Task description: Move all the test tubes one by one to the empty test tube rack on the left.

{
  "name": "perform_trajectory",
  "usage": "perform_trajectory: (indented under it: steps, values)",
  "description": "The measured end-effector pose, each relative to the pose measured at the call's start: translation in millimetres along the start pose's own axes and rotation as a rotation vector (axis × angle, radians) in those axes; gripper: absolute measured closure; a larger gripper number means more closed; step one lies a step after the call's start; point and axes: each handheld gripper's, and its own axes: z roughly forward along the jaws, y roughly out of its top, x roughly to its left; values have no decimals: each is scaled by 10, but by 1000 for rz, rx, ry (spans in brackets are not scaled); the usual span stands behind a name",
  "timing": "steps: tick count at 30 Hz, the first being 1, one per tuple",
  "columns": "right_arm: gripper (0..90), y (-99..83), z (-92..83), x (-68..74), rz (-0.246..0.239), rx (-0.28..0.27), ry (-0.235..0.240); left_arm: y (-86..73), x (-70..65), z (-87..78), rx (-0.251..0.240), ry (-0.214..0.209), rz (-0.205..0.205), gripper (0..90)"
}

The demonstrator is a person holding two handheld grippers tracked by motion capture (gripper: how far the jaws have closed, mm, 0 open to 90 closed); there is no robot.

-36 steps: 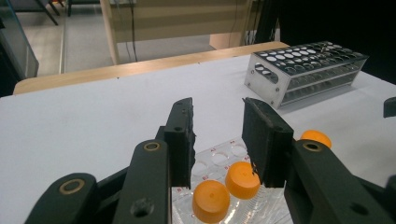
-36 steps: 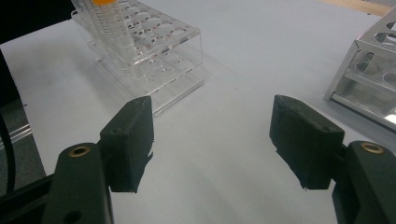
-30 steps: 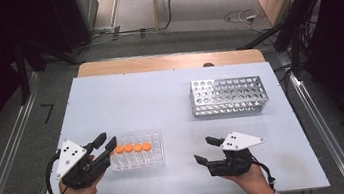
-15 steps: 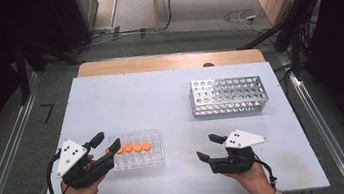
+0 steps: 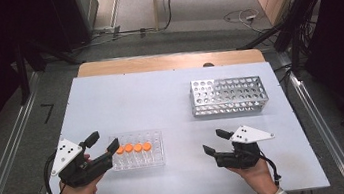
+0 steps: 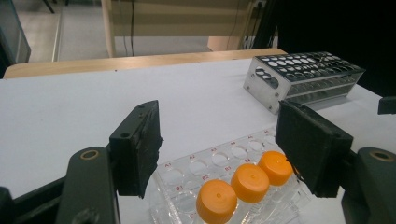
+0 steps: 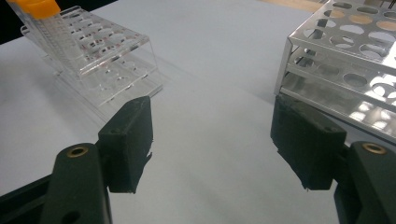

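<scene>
Two grippers rest low over the near half of a white table (image 5: 125, 98), one in each of the person's hands. At about 8 o'clock in the high view, the left gripper (image 5: 105, 147) points toward 2 o'clock, its jaws spread and angled at the left end of a clear plastic rack (image 5: 154, 152). Those jaws have just been opening; the left gripper view shows them wide apart with the rack's near end lying between them, neither pad pressing on it, so the tool is released. Four orange-capped tubes (image 5: 133, 148) stand in a row in the rack in the high view; three of their caps show in the left gripper view (image 6: 250, 182), just below and between the black pads, and the rack's empty labelled holes run away toward 1 o'clock.

At about 5 o'clock in the high view, the right gripper (image 5: 216, 141) points toward 10 o'clock, well apart from the clear rack at its 9 o'clock. Its jaws stand open with only bare table between them, as the right gripper view shows; nothing is grasped. In that view the clear rack (image 7: 100, 51) sits at 11 o'clock with one orange cap at the top left corner, and a metal rack (image 7: 345, 60) with round holes is at 2 o'clock, close behind the right-hand pad.

In the high view the metal rack (image 5: 228, 95) sits at 1 o'clock on the table, empty holes facing up
</scene>
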Motion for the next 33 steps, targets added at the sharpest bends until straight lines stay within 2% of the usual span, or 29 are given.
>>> perform_trajectory:
  steps: [13, 26, 33]
  values:
    - [279, -14, -10, -54, 14, 1, -22, -7, 48, -12, -4, 10, -7, 310]
    - [271, -32, -79, -138, 32, -14, -51, -14, 90, -15, 2, 6, -22, 257]
    - [267, -45, -138, -196, 45, -22, -69, -60, 121, -41, 5, 20, -21, 237]
